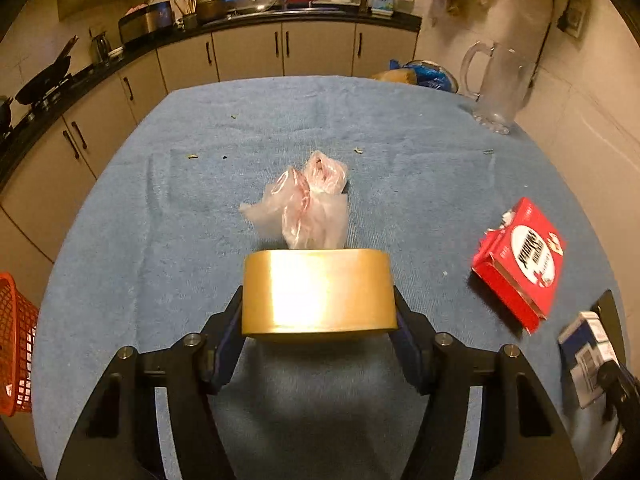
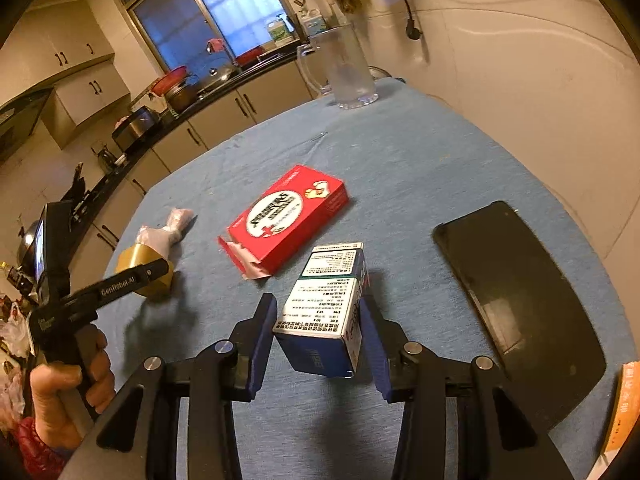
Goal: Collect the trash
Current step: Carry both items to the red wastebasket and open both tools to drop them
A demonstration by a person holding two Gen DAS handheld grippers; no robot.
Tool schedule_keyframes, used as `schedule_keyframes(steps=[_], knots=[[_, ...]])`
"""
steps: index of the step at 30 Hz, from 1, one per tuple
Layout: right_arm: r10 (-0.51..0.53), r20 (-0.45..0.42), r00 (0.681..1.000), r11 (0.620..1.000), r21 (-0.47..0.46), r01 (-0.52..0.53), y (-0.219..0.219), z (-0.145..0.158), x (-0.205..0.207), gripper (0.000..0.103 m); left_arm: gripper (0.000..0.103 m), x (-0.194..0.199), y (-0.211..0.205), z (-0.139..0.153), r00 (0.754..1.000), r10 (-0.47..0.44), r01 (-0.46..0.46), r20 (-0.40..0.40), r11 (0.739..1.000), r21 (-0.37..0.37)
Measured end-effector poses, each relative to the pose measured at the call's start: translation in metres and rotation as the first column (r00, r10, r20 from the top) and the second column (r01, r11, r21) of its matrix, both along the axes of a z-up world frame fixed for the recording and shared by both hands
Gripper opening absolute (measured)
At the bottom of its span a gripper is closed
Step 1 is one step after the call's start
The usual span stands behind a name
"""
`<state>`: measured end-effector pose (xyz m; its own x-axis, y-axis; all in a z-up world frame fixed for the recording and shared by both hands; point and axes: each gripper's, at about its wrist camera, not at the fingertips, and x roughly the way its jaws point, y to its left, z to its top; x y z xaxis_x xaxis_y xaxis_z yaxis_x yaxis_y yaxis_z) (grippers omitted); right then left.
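Left gripper: I have my left gripper (image 1: 319, 312) clamped on a roll of tape (image 1: 318, 294), one finger on each flat side of the roll; the roll sits low over the blue cloth (image 1: 160, 200) near the near edge of the tabletop.
Right gripper: my right gripper (image 2: 318, 330) grips a small white and blue box (image 2: 324, 312), tilted, with its printed face up, lifted off the cloth.
Plastic bag: a crumpled clear bag (image 1: 308, 204) lies on the cloth just beyond the tape roll, about mid-table.
Red box: a red carton (image 2: 286, 220) with a torn open end lies flat toward the right side of the tabletop, between the bag and the box I hold.
Black slab: a dark flat slab (image 2: 516, 304) lies by the right edge of the tabletop.
Jug: a clear glass jug (image 2: 346, 66) stands upright at the far right corner, near the wall.
Basket: an orange basket (image 1: 16, 344) shows off the left edge of the tabletop.
Hand: a hand (image 2: 68, 384) wraps the handle of the left gripper, seen from my right camera.
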<state>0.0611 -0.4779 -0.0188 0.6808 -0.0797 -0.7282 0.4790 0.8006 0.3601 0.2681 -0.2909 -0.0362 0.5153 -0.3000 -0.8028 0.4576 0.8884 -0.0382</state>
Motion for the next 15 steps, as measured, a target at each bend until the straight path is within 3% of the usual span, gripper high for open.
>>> schedule_keyframes(steps=[15], knots=[[0.167,0.042,0.985,0.986,0.005,-0.168,0.061,0.008,0.027,0.044,0.064,-0.061,0.091,0.035,0.996,-0.034,0.041,0.084,0.996,-0.08]])
